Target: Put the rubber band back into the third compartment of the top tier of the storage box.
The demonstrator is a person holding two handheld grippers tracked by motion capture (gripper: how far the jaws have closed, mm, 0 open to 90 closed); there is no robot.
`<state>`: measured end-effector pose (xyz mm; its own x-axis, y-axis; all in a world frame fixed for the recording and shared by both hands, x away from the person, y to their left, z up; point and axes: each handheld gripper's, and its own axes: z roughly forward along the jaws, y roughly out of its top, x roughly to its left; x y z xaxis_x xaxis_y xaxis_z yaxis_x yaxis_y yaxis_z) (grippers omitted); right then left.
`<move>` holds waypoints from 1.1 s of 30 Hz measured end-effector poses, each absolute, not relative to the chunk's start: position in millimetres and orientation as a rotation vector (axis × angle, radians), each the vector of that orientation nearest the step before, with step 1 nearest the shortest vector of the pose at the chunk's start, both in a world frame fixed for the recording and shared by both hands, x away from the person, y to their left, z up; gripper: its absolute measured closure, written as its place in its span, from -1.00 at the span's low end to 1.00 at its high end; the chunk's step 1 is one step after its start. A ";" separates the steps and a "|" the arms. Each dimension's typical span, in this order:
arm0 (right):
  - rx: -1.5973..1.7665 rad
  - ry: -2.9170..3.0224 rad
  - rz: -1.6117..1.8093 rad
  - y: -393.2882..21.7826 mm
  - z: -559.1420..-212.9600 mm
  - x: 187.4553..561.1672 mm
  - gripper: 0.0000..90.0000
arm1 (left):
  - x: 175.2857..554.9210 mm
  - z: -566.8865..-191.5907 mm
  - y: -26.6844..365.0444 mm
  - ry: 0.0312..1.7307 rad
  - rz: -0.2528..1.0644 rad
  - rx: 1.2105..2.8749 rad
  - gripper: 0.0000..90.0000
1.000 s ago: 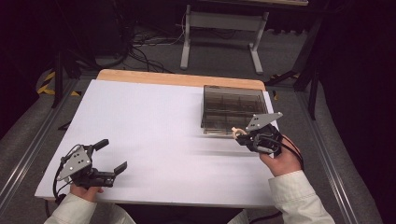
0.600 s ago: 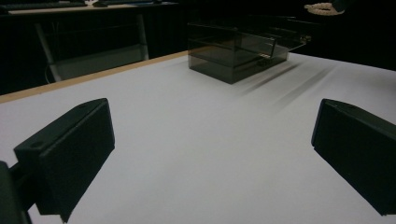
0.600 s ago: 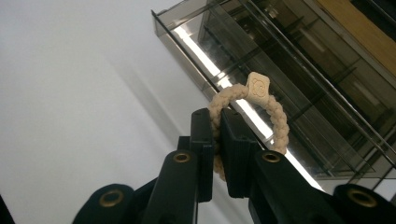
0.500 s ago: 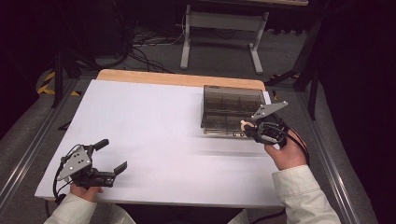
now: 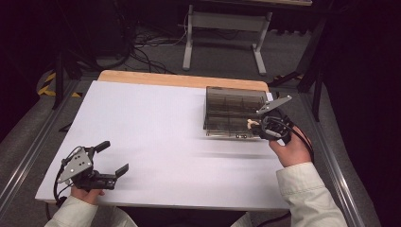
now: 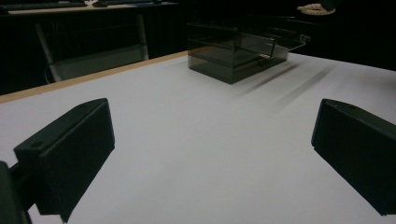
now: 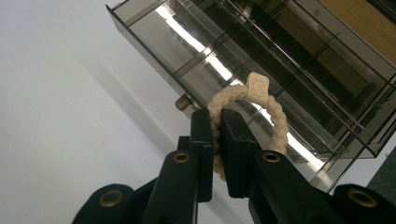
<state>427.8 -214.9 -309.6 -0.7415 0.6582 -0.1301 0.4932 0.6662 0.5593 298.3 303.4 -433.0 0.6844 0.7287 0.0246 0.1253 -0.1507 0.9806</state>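
Right gripper (image 7: 214, 140), jaws pinching braided cream ring (image 7: 243, 100), has shifted farther, now over smoked divider box (image 5: 234, 113); drop likely next. Left gripper (image 5: 109, 157) idle, jaws spread.

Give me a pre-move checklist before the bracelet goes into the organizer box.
1. Grip on the braided bracelet: ok. The right gripper is shut on its cord.
2. Bracelet off the table: ok. In the high view it hangs at the near edge of the organizer box.
3. Box open on top: ok. Its divided compartments show from above in the right gripper view.
4. Target compartment free: cannot tell. The dark tinted walls and glare hide what lies inside.
5. Left gripper out of the way: ok. It is open, low at the table's near left corner, far from the box.
6. Path over the white table: ok.
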 end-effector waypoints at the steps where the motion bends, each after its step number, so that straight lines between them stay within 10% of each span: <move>1: 0.913 2.566 0.719 -215.1 -309.5 428.7 0.87 | 298.3 -433.0 303.5 0.701 0.609 1.668 -1.00; 33: 0.943 2.631 0.607 -229.2 -324.3 459.3 0.85 | 298.5 -432.9 303.1 0.696 0.609 1.675 -1.00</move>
